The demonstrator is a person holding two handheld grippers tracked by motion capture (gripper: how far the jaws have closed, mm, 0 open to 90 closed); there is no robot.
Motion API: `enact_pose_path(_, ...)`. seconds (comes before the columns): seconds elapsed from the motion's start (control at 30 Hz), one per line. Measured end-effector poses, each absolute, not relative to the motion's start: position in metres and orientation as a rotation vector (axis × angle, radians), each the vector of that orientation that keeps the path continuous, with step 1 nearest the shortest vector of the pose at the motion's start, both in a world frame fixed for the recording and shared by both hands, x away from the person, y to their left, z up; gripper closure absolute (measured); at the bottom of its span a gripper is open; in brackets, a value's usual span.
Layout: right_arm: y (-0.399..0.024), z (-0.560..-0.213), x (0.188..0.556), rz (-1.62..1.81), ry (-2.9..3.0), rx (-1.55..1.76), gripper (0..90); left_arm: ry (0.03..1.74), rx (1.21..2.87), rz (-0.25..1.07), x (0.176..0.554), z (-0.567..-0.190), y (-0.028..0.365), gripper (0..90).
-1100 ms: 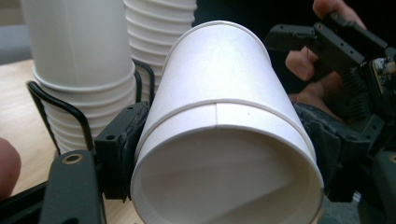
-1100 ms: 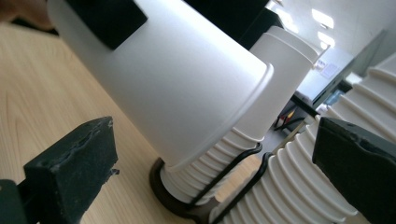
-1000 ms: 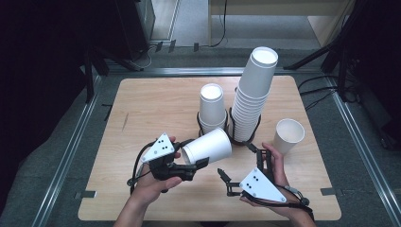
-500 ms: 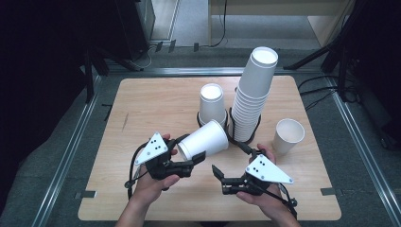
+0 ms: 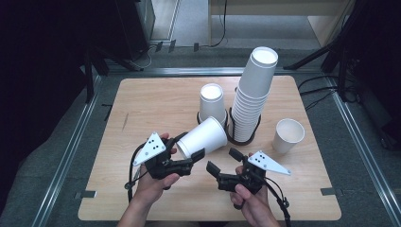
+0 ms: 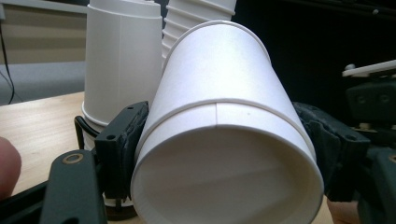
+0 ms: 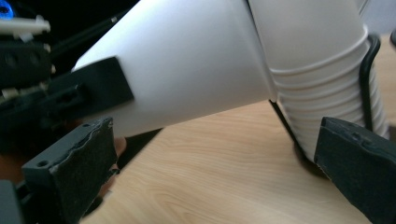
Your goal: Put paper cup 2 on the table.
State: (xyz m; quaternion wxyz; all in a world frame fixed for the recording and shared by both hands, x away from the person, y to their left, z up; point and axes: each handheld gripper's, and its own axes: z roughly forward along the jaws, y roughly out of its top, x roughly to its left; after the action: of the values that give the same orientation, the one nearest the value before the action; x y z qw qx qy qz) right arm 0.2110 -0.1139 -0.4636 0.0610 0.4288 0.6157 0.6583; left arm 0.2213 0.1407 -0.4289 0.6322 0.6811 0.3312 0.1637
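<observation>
A white paper cup (image 5: 203,138) lies tilted on its side above the wooden table (image 5: 142,109), and my left gripper (image 5: 188,152) is shut on it near the rim. In the left gripper view the cup (image 6: 224,107) has its open mouth toward the camera, with a black pad (image 6: 125,140) pressed on each side. My right gripper (image 5: 223,160) stands open just right of that cup, with nothing between its jaws. From the right gripper view (image 7: 219,163) the held cup (image 7: 187,60) hangs above the open jaws.
A tall stack of white cups (image 5: 253,94) and a short stack (image 5: 211,101) stand in black wire holders at mid-table. One single cup (image 5: 288,135) stands upright at the right. Metal rails edge the table, and dark floor surrounds it.
My right gripper has shifted a little to the left and away from the near edge, toward the held cup. The left gripper and its cup have stayed in place.
</observation>
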Motion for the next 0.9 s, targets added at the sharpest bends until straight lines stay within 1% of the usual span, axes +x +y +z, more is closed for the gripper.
enact_pose_path(0.17,-0.113,-0.464,0.216,2.099,1.790,1.499,0.0,0.760,1.546,0.378,0.221,-0.428,0.141,23.4)
enact_pose_path(0.3,-0.115,-0.464,0.222,2.173,1.643,1.720,0.0,0.758,1.546,0.382,0.221,-0.428,0.140,23.4)
enact_pose_path(0.53,-0.112,-0.465,0.226,2.322,1.466,1.976,0.0,0.762,1.547,0.391,0.220,-0.432,0.135,23.4)
enact_pose_path(0.77,-0.103,-0.469,0.226,2.476,1.265,2.152,0.0,0.768,1.548,0.398,0.220,-0.435,0.128,23.4)
enact_pose_path(0.9,-0.096,-0.469,0.227,2.532,1.195,2.143,0.0,0.767,1.543,0.375,0.219,-0.435,0.125,23.4)
